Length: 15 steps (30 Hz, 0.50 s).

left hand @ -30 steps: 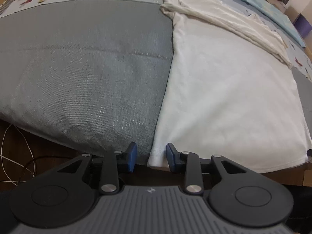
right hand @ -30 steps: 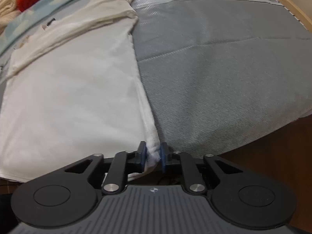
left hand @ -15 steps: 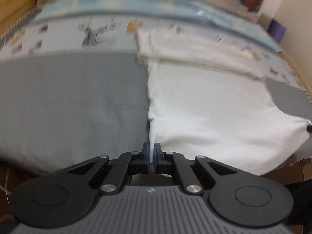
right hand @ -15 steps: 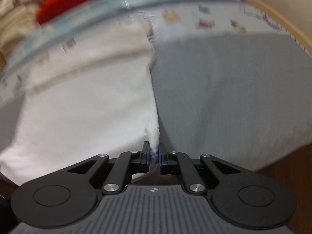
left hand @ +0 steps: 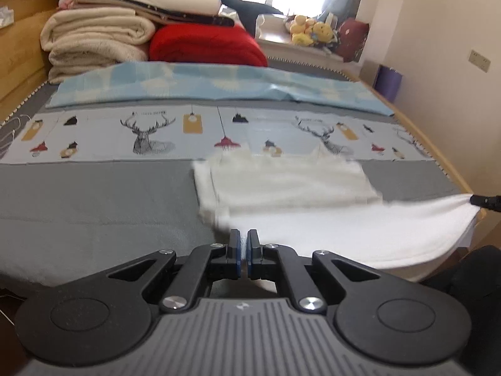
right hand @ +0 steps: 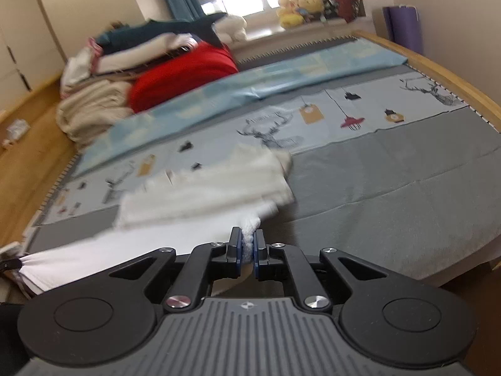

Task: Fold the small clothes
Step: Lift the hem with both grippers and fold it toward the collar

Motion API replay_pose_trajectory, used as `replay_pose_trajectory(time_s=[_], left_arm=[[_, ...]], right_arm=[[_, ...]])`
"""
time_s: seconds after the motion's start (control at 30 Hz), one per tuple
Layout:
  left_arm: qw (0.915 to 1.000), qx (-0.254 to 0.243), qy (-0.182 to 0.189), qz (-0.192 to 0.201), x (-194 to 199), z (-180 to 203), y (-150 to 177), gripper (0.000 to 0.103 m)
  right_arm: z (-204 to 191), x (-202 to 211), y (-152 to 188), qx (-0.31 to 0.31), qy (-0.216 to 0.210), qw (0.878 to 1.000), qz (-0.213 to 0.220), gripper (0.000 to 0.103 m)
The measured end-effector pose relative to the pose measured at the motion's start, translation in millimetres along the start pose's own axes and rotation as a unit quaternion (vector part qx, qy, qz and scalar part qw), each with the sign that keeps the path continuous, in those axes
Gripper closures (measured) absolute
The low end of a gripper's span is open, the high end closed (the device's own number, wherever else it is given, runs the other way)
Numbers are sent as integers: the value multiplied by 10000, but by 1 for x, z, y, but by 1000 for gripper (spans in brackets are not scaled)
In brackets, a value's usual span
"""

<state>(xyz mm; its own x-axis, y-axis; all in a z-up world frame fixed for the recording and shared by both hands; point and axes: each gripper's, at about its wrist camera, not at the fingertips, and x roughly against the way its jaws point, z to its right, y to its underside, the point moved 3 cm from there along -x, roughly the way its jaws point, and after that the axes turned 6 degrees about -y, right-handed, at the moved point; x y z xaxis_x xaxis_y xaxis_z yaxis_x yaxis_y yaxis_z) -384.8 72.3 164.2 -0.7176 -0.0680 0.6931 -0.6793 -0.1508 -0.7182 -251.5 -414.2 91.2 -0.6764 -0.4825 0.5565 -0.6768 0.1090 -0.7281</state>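
Observation:
A white garment (left hand: 297,188) lies on the grey bed cover, its far part folded over itself. My left gripper (left hand: 243,239) is shut on the garment's near left corner. My right gripper (right hand: 248,238) is shut on the near right corner, with a wad of white cloth (right hand: 250,224) bunched between the pads. The near hem hangs stretched and lifted between the two grippers. In the left wrist view the right gripper's tip (left hand: 485,202) shows at the far right, holding the hem. In the right wrist view the left gripper's tip (right hand: 7,263) shows at the far left.
The grey bed cover (left hand: 94,206) spreads left of the garment, and right of it in the right wrist view (right hand: 391,188). A deer-print sheet (left hand: 141,134) and a light blue cloth (left hand: 188,81) lie beyond. Stacked blankets (left hand: 103,34) and a red bundle (left hand: 203,44) sit at the back. A wooden bed frame (right hand: 438,65) runs along the right.
My left gripper closed on the near left corner. Both grippers have lifted the near hem off the bed, and the views have tilted up toward the room.

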Motion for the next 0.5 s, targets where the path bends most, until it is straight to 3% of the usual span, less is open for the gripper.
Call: replay_pose_trajectory(time_s=[0.07,0.17,0.33,0.5], left_arm=[[10000,30,-51,3,-1,-1,-8,99],[9998,-86,-197,11,-41,0,-29,99],[9980,130,-576,-239,-172,-17,-77,99],[9935,476,-630,-824,-286,-45,-81,99]], right_arm=[[0,3,-2,-32,-51,10000,42,97],[7,-24,-21,23,6,10000,-12,97],[23,-126,-64,-22,320,9990,-300,97],[51,-244,-84,-367,625,9947,-735,97]])
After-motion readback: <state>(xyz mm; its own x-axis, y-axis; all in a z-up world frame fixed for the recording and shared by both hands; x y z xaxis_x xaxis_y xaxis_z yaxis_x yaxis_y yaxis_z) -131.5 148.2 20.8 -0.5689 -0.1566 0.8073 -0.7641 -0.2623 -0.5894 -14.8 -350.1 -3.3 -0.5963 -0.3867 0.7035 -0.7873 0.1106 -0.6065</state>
